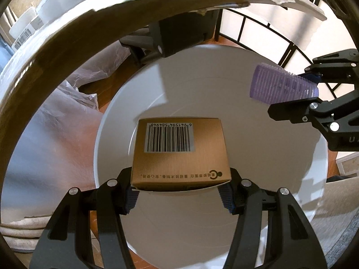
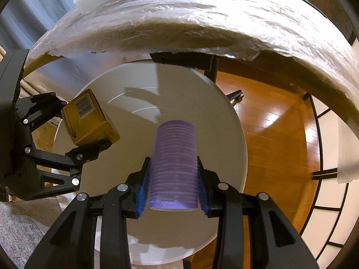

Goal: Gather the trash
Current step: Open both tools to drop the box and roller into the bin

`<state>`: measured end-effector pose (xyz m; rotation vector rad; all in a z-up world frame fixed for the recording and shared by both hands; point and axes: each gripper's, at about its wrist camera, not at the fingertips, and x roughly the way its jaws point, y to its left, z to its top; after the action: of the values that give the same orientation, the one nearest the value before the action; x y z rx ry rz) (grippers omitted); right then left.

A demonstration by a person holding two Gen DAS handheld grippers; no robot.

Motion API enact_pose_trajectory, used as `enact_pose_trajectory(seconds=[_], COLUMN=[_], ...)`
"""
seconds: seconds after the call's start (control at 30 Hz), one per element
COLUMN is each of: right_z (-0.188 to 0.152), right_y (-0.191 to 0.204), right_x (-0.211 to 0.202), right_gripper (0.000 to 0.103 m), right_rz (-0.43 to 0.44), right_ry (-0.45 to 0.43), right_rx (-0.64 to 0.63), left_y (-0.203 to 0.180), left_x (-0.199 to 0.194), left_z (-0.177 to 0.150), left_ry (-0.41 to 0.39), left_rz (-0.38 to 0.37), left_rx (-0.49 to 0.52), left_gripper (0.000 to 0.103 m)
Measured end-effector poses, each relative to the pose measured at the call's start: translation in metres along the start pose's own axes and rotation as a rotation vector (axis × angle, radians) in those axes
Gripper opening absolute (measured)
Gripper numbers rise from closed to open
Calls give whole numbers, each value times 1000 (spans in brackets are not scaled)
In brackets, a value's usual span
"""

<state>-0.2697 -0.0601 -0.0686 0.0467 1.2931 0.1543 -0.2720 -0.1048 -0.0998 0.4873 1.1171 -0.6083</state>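
My left gripper is shut on a small gold cardboard box with a barcode, held over the open white round bin. My right gripper is shut on a purple ribbed cup, also held over the white bin. The right gripper with the purple cup shows at the right of the left wrist view. The left gripper with the gold box shows at the left of the right wrist view.
The plastic-wrapped edge of a table arcs above the bin in both views. A wooden floor lies to the right, with a black-framed white screen beyond. Crumpled clear plastic lies left of the bin. A grey carpet is at lower left.
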Motion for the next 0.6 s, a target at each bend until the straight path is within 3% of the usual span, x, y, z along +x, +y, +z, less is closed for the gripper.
enact_pose_trajectory(seconds=[0.07, 0.13, 0.23, 0.4, 0.6], right_z=[1, 1, 1, -1, -5], right_y=[-1, -3, -4, -3, 5], right_x=[0, -4, -12, -37, -87], right_gripper=[49, 61, 71, 75, 80], right_rz=[9, 2, -16, -38, -13], right_ry=[1, -13, -37, -102, -214], right_rx=[12, 18, 32, 42, 53], left_y=[1, 2, 1, 2, -4], left_x=[3, 3, -3, -26, -85], left_z=[-1, -1, -3, -3, -1], left_ry=[14, 13, -3, -37, -165], left_rz=[-23, -21, -19, -41, -59], left_rx=[-7, -3, 14, 26, 103], left_gripper=[62, 82, 86, 86, 86])
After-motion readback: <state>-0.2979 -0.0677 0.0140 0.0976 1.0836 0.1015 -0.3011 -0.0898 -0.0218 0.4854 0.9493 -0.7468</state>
